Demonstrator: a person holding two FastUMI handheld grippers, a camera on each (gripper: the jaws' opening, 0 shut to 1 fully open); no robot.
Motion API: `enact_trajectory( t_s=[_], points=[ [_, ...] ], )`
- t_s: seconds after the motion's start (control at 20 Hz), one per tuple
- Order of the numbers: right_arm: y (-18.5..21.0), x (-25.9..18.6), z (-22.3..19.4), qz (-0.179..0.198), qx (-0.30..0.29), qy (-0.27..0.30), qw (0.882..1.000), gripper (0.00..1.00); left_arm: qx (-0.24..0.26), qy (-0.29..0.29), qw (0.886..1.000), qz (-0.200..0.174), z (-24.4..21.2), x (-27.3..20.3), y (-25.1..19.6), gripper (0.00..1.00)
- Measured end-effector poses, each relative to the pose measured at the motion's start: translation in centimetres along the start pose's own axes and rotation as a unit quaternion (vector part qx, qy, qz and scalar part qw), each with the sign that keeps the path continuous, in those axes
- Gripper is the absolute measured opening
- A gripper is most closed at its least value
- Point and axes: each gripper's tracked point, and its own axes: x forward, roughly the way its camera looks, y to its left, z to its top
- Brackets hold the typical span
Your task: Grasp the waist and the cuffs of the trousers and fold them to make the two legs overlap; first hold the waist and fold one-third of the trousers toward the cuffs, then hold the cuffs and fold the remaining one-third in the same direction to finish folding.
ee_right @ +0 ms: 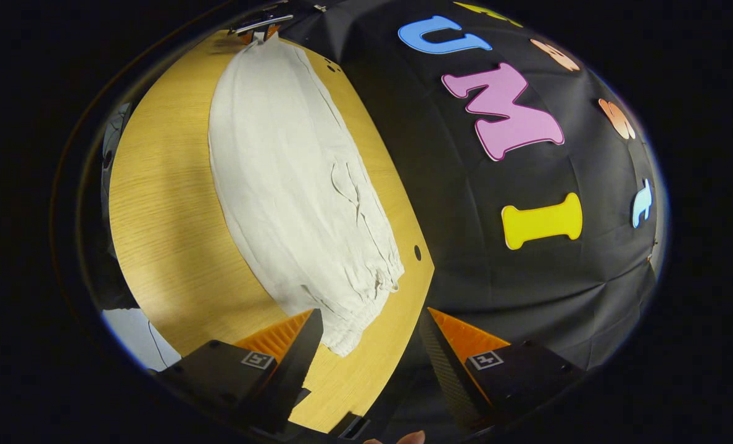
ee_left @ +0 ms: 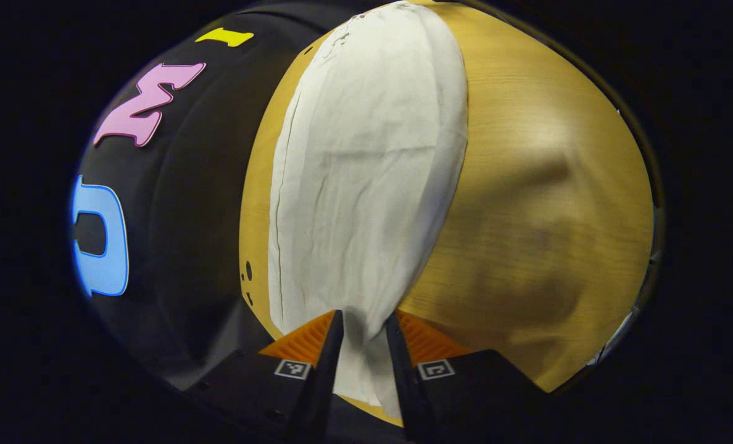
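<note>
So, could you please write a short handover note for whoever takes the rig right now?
Left tongs: shut on one end of the trousers; which end is hard to tell.
Right tongs: open, hovering at the gathered waist, one finger beside it, not gripping.
Trousers lie lengthwise on the table, legs already overlapped.
Done: leg fold.
Left: grip the waist, fold one-third toward the cuffs, then fold the cuff third.

Trousers flat on table, alongside edge near booth wall.
</note>
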Motion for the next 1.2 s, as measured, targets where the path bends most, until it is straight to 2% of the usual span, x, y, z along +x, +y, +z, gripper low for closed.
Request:
enact_trajectory(
  t_s=[0.05, 0.1, 0.15, 0.55, 0.7, 0.75, 0.8, 0.95, 1.0, 1.05, 1.15, 1.2],
  points=[
    [0.3, 0.2, -0.1, 0.005, -0.004, -0.001, 1.0, 0.98, 0.005, 0.003, 1.0, -0.003, 0.1, 0.2, -0.3, 0.32],
    [0.5, 0.5, -0.3, 0.011, -0.008, -0.002, 1.0, 0.98, 0.013, 0.005, 1.0, -0.006, 0.1, 0.6, -0.4, 0.24],
    [1.0, 0.8, -0.2, 0.018, -0.013, -0.004, 1.0, 0.98, 0.022, 0.005, 1.0, -0.003, 0.0, 0.6, -0.2, 0.07],
    [6.1, 4.0, -1.7, 0.09, -0.075, 0.0, 0.993, 0.98, 0.014, 0.012, 1.0, -0.011, 0.2, 0.6, -0.3, 0.06],
    [5.5, 6.0, -0.9, 0.081, -0.105, -0.01, 0.991, 0.96, 0.019, 0.014, 1.0, -0.004, 0.1, 0.6, -0.3, 0.06],
    [5.5, 6.8, -0.6, 0.085, -0.111, -0.011, 0.99, 1.0, 0.02, 0.015, 1.0, -0.003, 0.1, 0.7, -0.3, 0.06],
    [5.3, 7.5, -0.3, 0.088, -0.116, -0.011, 0.989, 0.91, 0.02, 0.015, 1.0, -0.002, 0.1, 0.6, -0.3, 0.06],
    [5.4, 9.3, 0.0, 0.095, -0.122, -0.005, 0.988, 0.79, 0.019, 0.016, 1.0, -0.004, 0.2, 0.7, -0.4, 0.06],
    [5.8, 9.7, -0.1, 0.103, -0.12, 0.0, 0.987, 0.7, 0.02, 0.016, 1.0, -0.004, 0.2, 0.6, -0.4, 0.06],
    [6.9, 9.7, -0.6, 0.129, -0.114, 0.012, 0.985, 0.56, 0.025, 0.016, 1.0, -0.002, 0.2, 0.6, -0.4, 0.06],
    [7.1, 9.6, -0.7, 0.13, -0.13, 0.026, 0.983, 0.09, 0.034, 0.019, 0.999, 0.01, 0.1, 0.7, -0.4, 0.06],
    [7.2, 9.4, -0.8, 0.133, -0.128, 0.026, 0.983, 0.07, 0.032, 0.019, 0.999, 0.016, 0.1, 0.6, -0.4, 0.06]
  ],
)
